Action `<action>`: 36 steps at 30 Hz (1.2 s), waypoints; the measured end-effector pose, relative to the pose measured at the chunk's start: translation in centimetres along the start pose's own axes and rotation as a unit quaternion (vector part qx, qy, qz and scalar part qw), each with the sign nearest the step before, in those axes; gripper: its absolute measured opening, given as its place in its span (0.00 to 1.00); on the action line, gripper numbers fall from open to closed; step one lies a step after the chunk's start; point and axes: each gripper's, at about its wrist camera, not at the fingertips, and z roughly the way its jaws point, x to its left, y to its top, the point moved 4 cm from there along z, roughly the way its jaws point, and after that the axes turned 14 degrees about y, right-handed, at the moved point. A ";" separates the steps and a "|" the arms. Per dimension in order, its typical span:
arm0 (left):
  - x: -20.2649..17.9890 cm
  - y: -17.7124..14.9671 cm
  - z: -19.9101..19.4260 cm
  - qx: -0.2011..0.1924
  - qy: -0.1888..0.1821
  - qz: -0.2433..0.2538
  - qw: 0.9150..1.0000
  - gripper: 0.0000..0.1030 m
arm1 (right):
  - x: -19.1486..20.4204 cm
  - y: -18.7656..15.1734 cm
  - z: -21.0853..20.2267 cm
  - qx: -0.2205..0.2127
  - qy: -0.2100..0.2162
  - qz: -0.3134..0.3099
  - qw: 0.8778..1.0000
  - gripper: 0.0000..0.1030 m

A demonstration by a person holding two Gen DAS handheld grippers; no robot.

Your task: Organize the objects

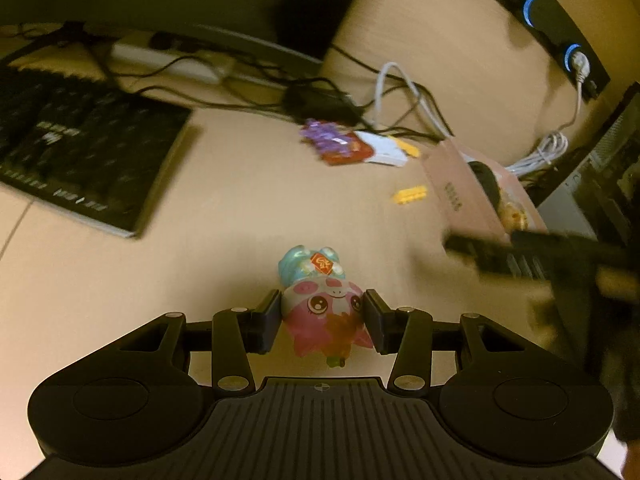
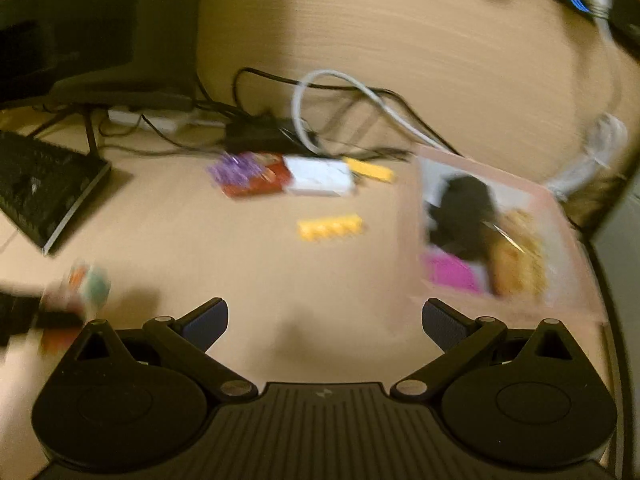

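My left gripper [image 1: 322, 310] is shut on a pink and blue toy figure [image 1: 320, 300], held above the beige desk [image 1: 240, 208]. The same toy shows blurred at the left edge of the right wrist view [image 2: 90, 286]. My right gripper [image 2: 325, 320] is open and empty over the desk. A pink box [image 2: 496, 232] with a black item and other things inside stands to its right; it also shows in the left wrist view [image 1: 476, 192]. A yellow brick [image 2: 330, 227] lies ahead, also in the left wrist view [image 1: 410, 194]. A red, purple and white pile [image 2: 280, 176] lies behind it.
A black book [image 1: 88, 164] lies at the left. Tangled cables and a black adapter [image 2: 260, 136] lie at the back by a white power strip [image 1: 168, 62]. A second yellow brick [image 2: 370, 170] lies beside the pile. The right gripper shows blurred at the right of the left wrist view [image 1: 560, 260].
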 end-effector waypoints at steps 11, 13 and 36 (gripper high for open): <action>4.5 1.5 0.0 -0.001 -0.017 -0.037 0.999 0.47 | -1.8 8.1 5.7 -0.009 -0.058 -0.018 0.998 0.72; 4.5 1.6 -0.1 -0.004 -0.028 -0.042 0.999 0.47 | -3.7 10.0 6.7 0.014 -0.064 -0.018 0.998 0.53; 5.1 1.7 1.1 -0.002 -0.028 -0.093 0.995 0.47 | -6.4 9.1 14.9 0.123 -0.052 0.000 0.991 0.29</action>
